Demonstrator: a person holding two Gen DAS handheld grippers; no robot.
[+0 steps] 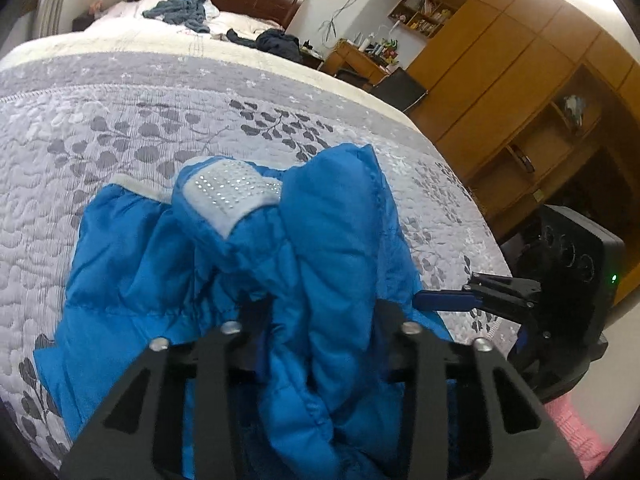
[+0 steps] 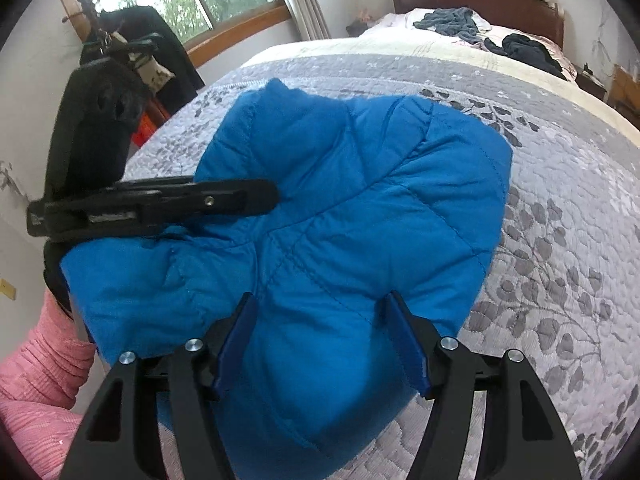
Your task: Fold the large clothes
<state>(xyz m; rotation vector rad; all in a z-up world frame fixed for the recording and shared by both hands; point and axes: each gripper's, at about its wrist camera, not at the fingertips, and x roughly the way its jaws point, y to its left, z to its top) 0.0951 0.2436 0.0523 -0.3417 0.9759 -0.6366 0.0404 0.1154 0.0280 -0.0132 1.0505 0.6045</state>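
Left wrist view: blue padded jacket (image 1: 224, 280) is bunched on the grey quilted bedspread (image 1: 120, 128), running from 6 o'clock under the tool up to about 12 o'clock mid-frame. A grey rhinestone cuff tab (image 1: 230, 192) sits at the far end, roughly 11 o'clock from the left gripper (image 1: 324, 312). Left jaws are spread, with a thick ridge of jacket bulging up between them; I can't tell whether the pads actually bite it.

The right gripper (image 1: 452, 300) comes in from 3 o'clock, fingertips at the jacket's right edge.

Right wrist view: right gripper (image 2: 320, 320) is spread too, blue pads (image 2: 236, 344) either side of a puffy mound of fabric, seemingly straddling it, not pinching. Jacket's long axis here runs from 6 o'clock, under the tool, out to about 1 o'clock; the far rounded edge (image 2: 492, 200) lies flat on the bedspread. The left gripper (image 2: 224, 200) lies across the jacket from 9 o'clock, tips near its middle.

Judgement: both tools are at the near end, side by side, left slightly nearer the sleeve and cuff. The next fold likely goes away from the person along that 6-to-12 axis, so both need a real grip on the near hem first. The puffy fill may slip out of a shallow pinch.

Other clothes (image 2: 452, 20) by the headboard are well apart.
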